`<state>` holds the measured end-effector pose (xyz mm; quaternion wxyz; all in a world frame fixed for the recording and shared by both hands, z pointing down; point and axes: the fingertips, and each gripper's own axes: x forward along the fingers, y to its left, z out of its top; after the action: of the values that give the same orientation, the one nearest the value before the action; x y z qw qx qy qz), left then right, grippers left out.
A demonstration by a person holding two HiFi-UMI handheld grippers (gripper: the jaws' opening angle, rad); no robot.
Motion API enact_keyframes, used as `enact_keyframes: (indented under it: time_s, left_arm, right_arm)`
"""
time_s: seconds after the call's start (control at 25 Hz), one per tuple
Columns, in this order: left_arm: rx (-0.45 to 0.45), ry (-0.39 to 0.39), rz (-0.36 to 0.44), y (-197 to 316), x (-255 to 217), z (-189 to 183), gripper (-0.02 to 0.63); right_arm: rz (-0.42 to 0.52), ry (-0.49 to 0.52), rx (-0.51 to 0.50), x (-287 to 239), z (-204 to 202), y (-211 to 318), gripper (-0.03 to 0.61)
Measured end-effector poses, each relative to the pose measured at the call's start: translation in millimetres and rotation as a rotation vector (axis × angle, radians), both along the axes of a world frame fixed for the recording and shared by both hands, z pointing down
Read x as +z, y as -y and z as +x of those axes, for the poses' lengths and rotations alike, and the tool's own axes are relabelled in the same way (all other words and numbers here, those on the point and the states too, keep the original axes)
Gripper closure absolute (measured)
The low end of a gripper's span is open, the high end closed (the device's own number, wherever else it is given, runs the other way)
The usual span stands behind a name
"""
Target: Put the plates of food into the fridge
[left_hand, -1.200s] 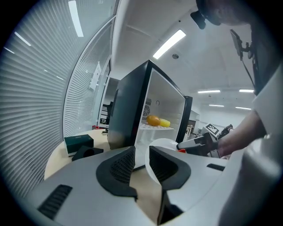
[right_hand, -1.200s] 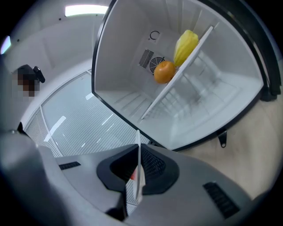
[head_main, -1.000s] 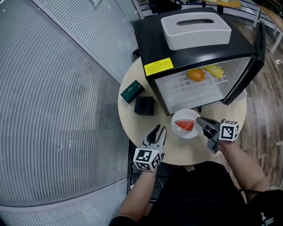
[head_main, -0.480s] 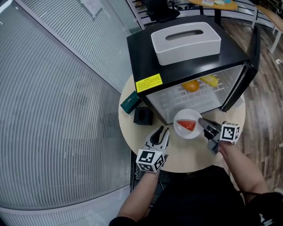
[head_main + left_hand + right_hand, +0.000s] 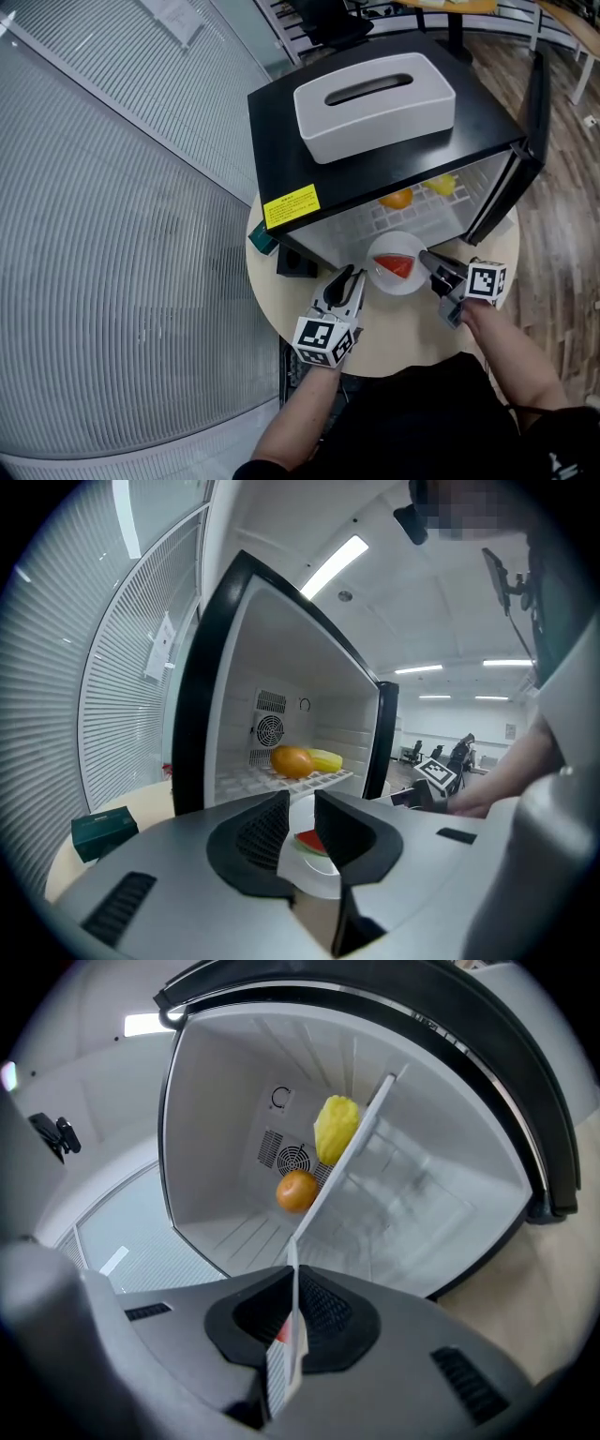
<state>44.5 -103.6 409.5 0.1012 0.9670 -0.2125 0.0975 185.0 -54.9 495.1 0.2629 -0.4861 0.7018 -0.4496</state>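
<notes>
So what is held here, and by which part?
The right gripper pinches the white plate by its right rim. The left gripper holds nothing: its jaws, just closed slightly, stand apart, empty.

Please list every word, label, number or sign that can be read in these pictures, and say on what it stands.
No text can be read here.
Yellow sticker on the black mini fridge: dark print, too small to read.
Green box: no legible print.
White sheet on the slatted wall: blurred, unreadable.
</notes>
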Motion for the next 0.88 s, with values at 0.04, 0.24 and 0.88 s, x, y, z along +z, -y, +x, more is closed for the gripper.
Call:
enact_keyframes:
  time_s: [0.04,0.24,0.88]
  left_arm:
    - [0.001,-0.001,0.01,1.8,-2.0,4.8,0.535]
    - [-0.002,-0.001,0.03,9.8,-5.6,23.7,0.607]
    - [0.003,0.028,0.066,33.5,-9.4,61.8,0.607]
  right_arm:
    - [0.007,0.03,0.005,-1.5,1.5,2.3,0.561]
    - [-0.021,0.057,0.03,9.7,15.2,7.5,0.561]
    - [0.006,0.137,0.068,22.6,38.5,36.7,0.561]
